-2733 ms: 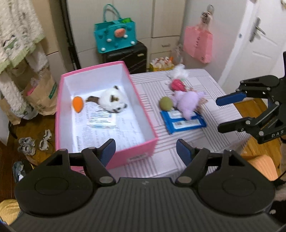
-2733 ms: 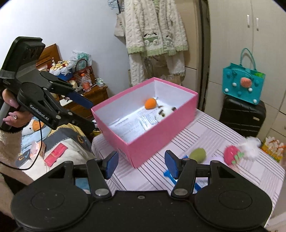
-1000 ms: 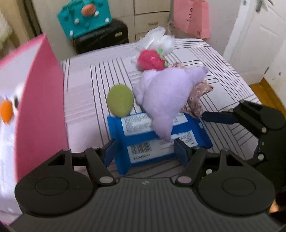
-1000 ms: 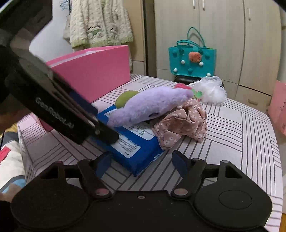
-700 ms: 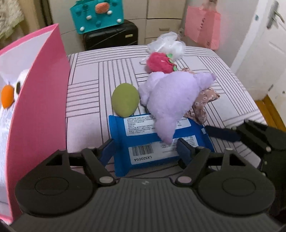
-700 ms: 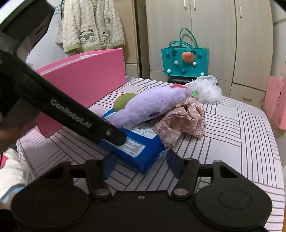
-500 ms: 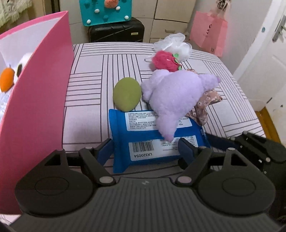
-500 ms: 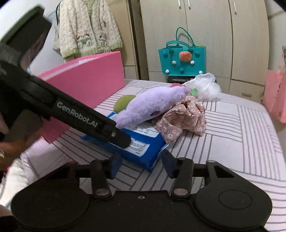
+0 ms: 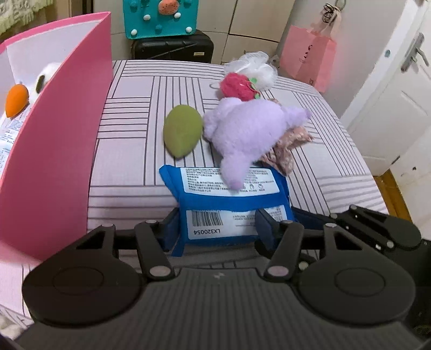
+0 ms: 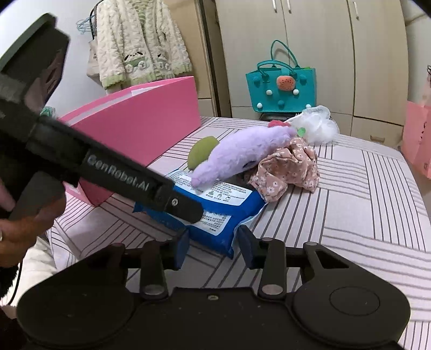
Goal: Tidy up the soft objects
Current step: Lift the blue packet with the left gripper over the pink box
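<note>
Left wrist view: left claw (image 9: 216,224) closing on the near end of the blue wipes pack (image 9: 229,199), pack between the pads, both pads against its sides. Pack lies on the striped tabletop (image 9: 129,167); label barcode reads "LX320054", the rest of the print too small to read. Purple plush (image 9: 250,129) lies with its tail end on top of the pack, floral cloth (image 9: 289,149) tucked under it on the right. Green egg-shaped sponge (image 9: 182,129) just left of the plush, apart from the pack. Pink-red pom toy (image 9: 237,86) and white mesh puff (image 9: 254,66) behind the plush. Pink box (image 9: 59,140) at left, wall near the pack; orange sponge (image 9: 16,100) and a white plush (image 9: 44,78) inside. Right claw (image 9: 301,214) at the pack's right end. Teal bag (image 9: 161,16) on a black suitcase (image 9: 175,48), pink paper bag (image 9: 309,56) by the door

Right wrist view: right claw (image 10: 212,246) narrowing on the pack's near corner, corner between the pads, contact not clear. Left claw arm crosses over the pack's left part, printed "GenRobot.AI". A hand (image 10: 16,234) grips its handle. Cream cardigan (image 10: 140,40) hangs behind the box
</note>
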The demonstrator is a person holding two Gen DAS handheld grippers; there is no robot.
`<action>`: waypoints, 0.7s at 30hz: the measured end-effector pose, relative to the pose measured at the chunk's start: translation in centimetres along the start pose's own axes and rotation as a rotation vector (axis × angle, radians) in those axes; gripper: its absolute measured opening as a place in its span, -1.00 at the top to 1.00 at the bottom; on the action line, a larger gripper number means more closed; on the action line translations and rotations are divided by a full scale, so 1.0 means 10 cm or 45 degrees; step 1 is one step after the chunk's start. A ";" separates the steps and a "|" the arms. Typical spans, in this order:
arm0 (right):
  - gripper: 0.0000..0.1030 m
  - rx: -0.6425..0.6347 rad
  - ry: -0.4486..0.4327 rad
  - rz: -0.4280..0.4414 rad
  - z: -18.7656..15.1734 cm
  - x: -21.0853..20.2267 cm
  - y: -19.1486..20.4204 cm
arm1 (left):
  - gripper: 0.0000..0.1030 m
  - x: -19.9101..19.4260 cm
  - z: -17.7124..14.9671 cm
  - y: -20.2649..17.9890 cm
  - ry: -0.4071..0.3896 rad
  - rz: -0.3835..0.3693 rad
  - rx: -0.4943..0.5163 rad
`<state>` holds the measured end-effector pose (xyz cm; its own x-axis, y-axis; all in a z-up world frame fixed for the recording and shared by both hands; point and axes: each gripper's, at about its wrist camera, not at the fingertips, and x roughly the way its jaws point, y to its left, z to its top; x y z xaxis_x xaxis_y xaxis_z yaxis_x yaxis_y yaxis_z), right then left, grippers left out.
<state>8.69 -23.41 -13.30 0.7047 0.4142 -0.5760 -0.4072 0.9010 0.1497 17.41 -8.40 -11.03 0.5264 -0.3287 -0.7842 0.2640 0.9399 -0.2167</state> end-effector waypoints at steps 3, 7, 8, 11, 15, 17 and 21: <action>0.13 0.019 0.006 0.010 -0.06 -0.09 0.03 | -0.11 -0.06 -0.08 -0.06 -0.001 0.009 0.034; 0.13 0.045 0.025 0.033 -0.12 -0.23 0.05 | -0.10 -0.17 -0.18 -0.10 0.027 -0.020 0.059; 0.13 0.059 0.030 0.042 -0.13 -0.26 0.05 | -0.11 -0.20 -0.20 -0.09 0.031 -0.031 0.059; 0.13 0.050 0.049 0.033 -0.15 -0.33 0.10 | -0.11 -0.30 -0.26 -0.13 0.024 -0.045 0.094; 0.16 0.007 0.066 0.016 -0.11 -0.41 0.19 | -0.11 -0.44 -0.29 -0.18 0.003 -0.060 0.139; 0.16 -0.026 0.063 0.005 -0.09 -0.46 0.24 | -0.11 -0.51 -0.31 -0.19 -0.008 -0.064 0.159; 0.16 -0.085 0.066 -0.003 -0.01 -0.55 0.35 | -0.10 -0.60 -0.33 -0.17 0.006 -0.076 0.178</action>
<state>3.29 -22.58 -9.70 0.6755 0.4033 -0.6173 -0.4446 0.8906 0.0955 11.12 -7.77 -7.87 0.5025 -0.3829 -0.7752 0.4048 0.8964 -0.1804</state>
